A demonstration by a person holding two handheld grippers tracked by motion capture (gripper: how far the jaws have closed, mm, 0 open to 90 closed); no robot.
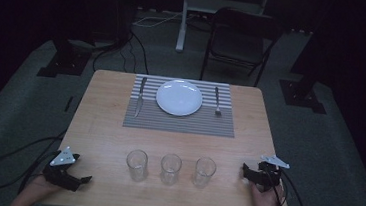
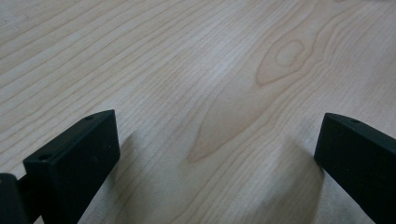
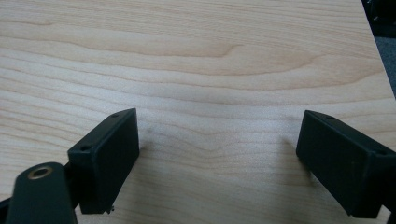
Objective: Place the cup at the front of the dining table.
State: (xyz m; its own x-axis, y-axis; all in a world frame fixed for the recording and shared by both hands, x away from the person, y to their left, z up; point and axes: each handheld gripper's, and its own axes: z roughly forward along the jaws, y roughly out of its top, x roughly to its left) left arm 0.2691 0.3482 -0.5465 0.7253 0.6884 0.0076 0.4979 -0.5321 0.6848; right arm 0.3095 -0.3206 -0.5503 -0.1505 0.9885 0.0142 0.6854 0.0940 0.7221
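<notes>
1. I see a light wood-grain worktop [image 1: 103, 126] with rounded corners, standing on grey carpet.
2. A grey striped placemat [image 1: 179, 123] lies at the far middle of the worktop.
3. A white plate [image 1: 179, 97] sits centred on the placemat.
4. A knife [image 1: 140, 97] lies on the placemat just left of the plate, and a fork [image 1: 217, 101] just right of it; both are apart from the plate.
5. Three clear drinking glasses stand upright in a row near my edge: left glass [image 1: 136, 165], middle glass [image 1: 170, 168], right glass [image 1: 204, 171], none touching.
6. A dark folding chair [image 1: 240, 40] stands beyond the worktop.
7. Black cables [image 1: 135, 48] run over the floor at far left.
</notes>
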